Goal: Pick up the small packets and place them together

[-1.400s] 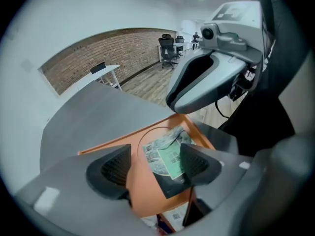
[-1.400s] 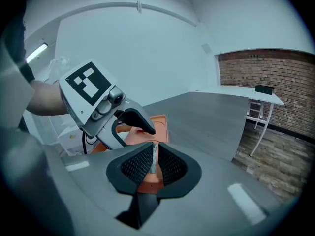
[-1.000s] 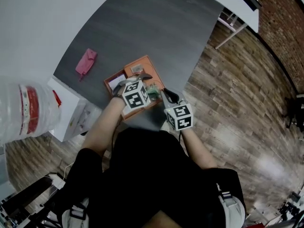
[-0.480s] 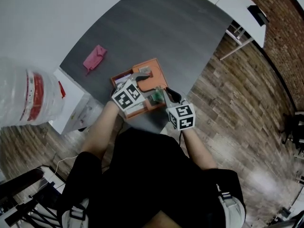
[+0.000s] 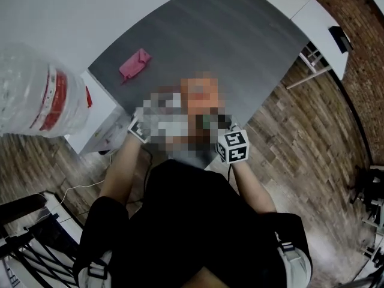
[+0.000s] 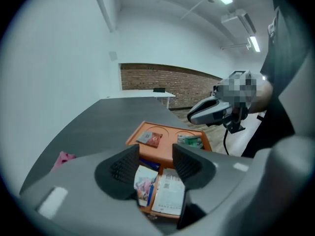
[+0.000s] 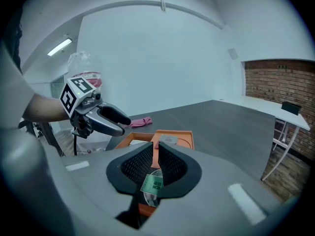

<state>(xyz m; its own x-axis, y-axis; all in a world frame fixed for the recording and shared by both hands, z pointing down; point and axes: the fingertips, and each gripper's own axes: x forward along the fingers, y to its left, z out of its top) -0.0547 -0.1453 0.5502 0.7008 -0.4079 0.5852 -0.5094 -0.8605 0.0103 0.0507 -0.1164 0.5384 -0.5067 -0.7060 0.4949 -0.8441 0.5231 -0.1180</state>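
Clamped between the nearly closed jaws of right gripper (image 7: pixel 154 154): small clear packet with green label (image 7: pixel 152 184), over the near edge of flat orange plastic tray (image 6: pixel 170 133). Left gripper (image 6: pixel 155 156) parted, jaws just been closing, nothing pinched; only tray contents seen through the gap.

Step judged: bring the green packet to small dark-red packet (image 6: pixel 149 138) on the tray. Lower to contact, release just beside it.

Print on label and white printed leaflets (image 6: pixel 170 195): too small to read.

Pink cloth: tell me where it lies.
Head view: the pink cloth lies on the grey table near its left edge, apart from the orange tray.
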